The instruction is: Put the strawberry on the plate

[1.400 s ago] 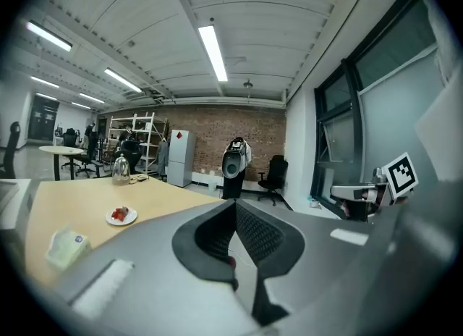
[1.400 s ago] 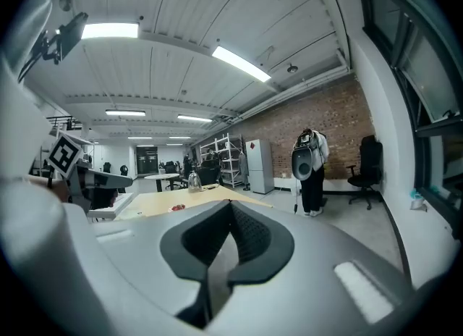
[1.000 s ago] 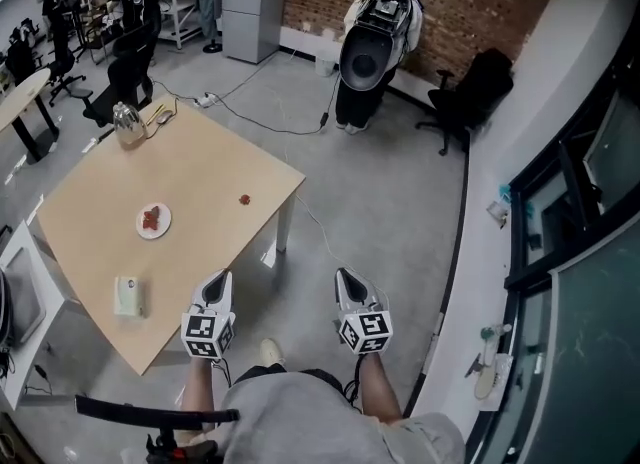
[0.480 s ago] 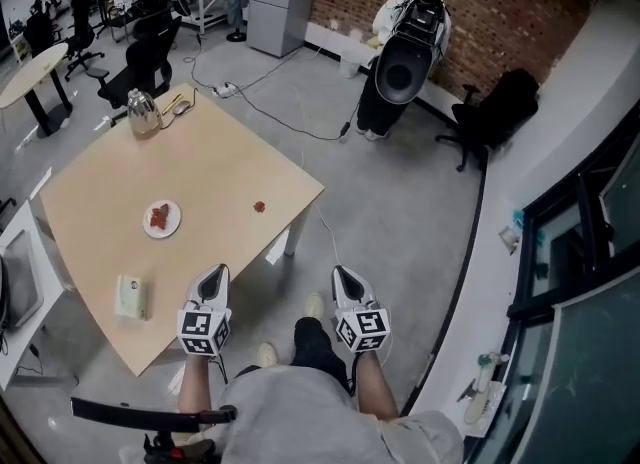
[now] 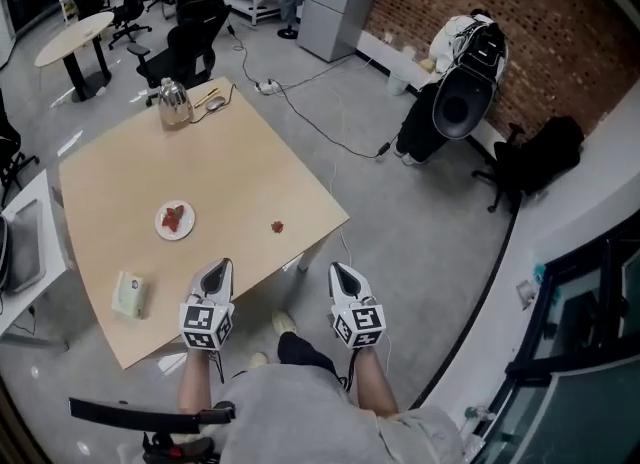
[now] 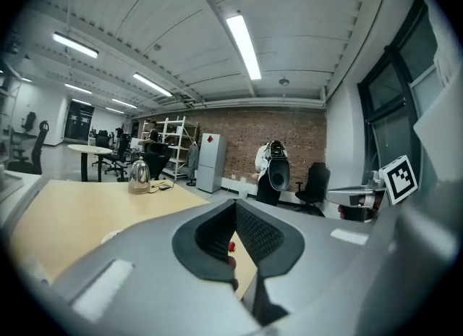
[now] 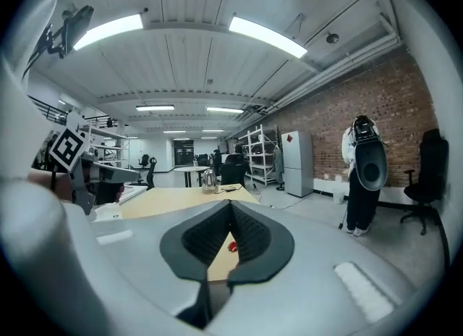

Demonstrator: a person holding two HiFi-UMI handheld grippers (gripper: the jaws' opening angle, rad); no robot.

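A small red strawberry (image 5: 277,226) lies on the light wooden table (image 5: 230,172), near its right edge. A white plate (image 5: 175,220) with red pieces on it sits to the strawberry's left. Both grippers are held low in front of the person, off the table's near corner. The left gripper (image 5: 216,272) is shut and holds nothing, and so is the right gripper (image 5: 341,274). In the left gripper view the strawberry (image 6: 231,245) shows through the gap below the closed tips (image 6: 235,204). The right gripper view shows the strawberry (image 7: 232,246) the same way.
A metal kettle (image 5: 175,104) stands at the table's far corner beside small utensils. A pale green-white pack (image 5: 128,294) lies near the front-left edge. Office chairs (image 5: 195,47), a round table (image 5: 78,32) and floor cables (image 5: 320,122) lie beyond. A black round device (image 5: 460,107) stands by the brick wall.
The head view has swung and closed in: the table, plate and strawberry sit further right and nearer to the grippers. Both grippers stay shut and level.
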